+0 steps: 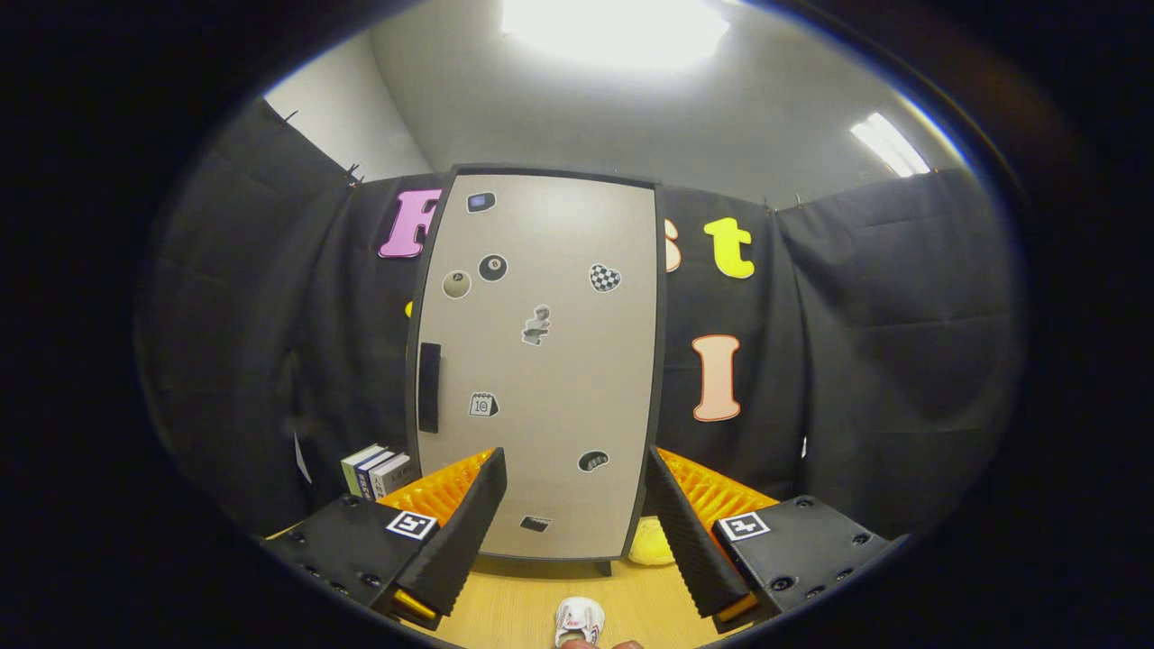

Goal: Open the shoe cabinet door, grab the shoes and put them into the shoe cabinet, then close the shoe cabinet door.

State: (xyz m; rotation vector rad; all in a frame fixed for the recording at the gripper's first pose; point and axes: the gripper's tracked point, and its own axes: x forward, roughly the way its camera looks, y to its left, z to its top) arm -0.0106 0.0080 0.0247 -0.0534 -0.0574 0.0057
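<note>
The shoe cabinet [541,361] stands upright straight ahead on the wooden table [514,604]. Its beige door is closed and carries several stickers, with a dark handle [429,387] on its left edge. My gripper [574,491] is open, its two fingers spread wide in front of the cabinet's lower part and not touching it. A small white shoe [579,620] lies on the table below and between the fingers, close to me. A fingertip of a person [622,644] shows just beside the shoe.
Several upright books [377,470] stand left of the cabinet, behind my left finger. A yellow soft object [651,543] sits at the cabinet's right foot. Black cloth walls close in the booth on both sides.
</note>
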